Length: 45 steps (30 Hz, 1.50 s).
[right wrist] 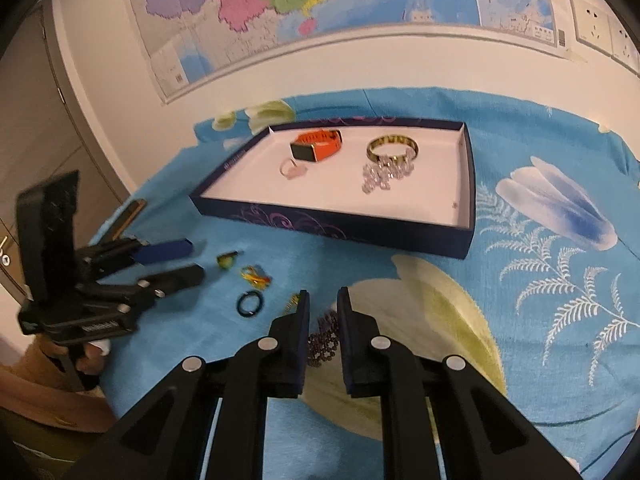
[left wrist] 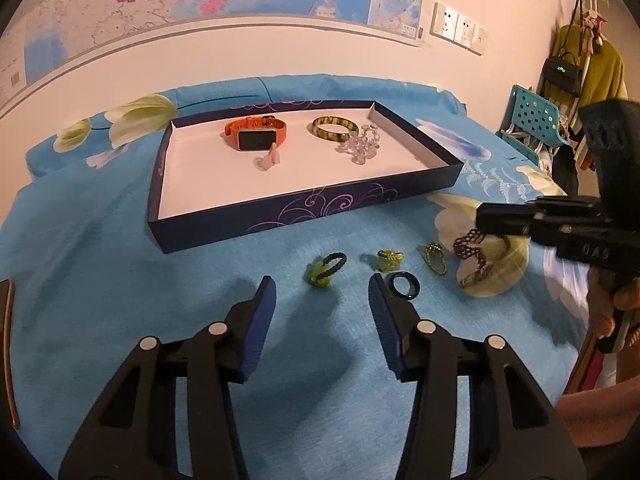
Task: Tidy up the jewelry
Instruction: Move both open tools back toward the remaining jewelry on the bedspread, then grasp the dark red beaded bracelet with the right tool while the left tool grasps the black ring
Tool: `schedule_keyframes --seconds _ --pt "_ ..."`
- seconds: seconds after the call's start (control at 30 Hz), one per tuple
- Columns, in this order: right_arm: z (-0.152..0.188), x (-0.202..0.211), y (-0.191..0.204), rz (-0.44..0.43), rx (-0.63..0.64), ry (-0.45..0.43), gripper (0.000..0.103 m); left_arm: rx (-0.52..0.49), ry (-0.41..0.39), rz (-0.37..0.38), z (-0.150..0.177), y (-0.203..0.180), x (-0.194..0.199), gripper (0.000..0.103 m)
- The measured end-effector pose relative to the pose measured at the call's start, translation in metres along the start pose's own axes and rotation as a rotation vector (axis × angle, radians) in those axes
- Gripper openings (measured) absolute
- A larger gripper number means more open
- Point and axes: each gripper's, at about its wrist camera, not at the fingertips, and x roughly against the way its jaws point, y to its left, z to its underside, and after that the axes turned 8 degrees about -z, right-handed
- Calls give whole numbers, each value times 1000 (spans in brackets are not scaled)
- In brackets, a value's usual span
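A dark blue box lid [left wrist: 304, 208] [right wrist: 332, 224] holds an orange watch [left wrist: 256, 134] [right wrist: 318, 148], a green-brown bangle [left wrist: 335, 129] [right wrist: 394, 147], a clear bead bracelet [left wrist: 362, 147] [right wrist: 380, 176] and a clear ring [left wrist: 270, 158]. On the blue cloth lie a black ring [left wrist: 405, 286] [right wrist: 250, 304], a green pendant [left wrist: 323, 271], a green-gold ring [left wrist: 389, 259], a gold chain piece [left wrist: 435, 258] and a dark red bead bracelet [left wrist: 470, 246] [right wrist: 324, 344]. My left gripper [left wrist: 322, 300] is open above the cloth. My right gripper [right wrist: 323, 312] straddles the red bracelet, jaws narrowed around it and lifting one end.
A flowered blue cloth [left wrist: 120, 280] covers the surface. A map hangs on the wall behind. A blue basket [left wrist: 532, 120] and hanging clothes stand at the right. A dark flat object [right wrist: 128, 216] lies at the cloth's left edge.
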Motion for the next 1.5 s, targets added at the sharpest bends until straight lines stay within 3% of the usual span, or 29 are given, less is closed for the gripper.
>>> schedule_keyframes --seconds 0.23,0.3,0.37,0.43,0.53,0.6,0.73,1.03,1.5 --pt "-3 8 -1 8 -7 -22 1 2 14 16 -2 -2 -4 43" --pt "-1 4 -5 33 -18 7 8 2 17 17 -3 -2 -5 43" --pt "3 1 -10 48 -35 18 40 4 17 18 -3 -3 -5 43" --pt "8 -3 -13 66 -35 37 43 3 16 20 -4 -2 -5 43" --pt "16 -10 -16 82 -38 68 41 9 21 27 -4 -2 -7 43" --pt "19 -15 -16 102 -23 91 33 13 26 31 -5 -2 -8 43" --pt "20 -15 -15 110 -14 87 3 17 30 38 -6 -2 -9 42" --pt "4 16 -6 -8 -25 -33 2 1 30 45 -6 -8 -9 41" --pt "3 12 -17 13 -66 -41 2 9 43 47 -5 -8 -11 40"
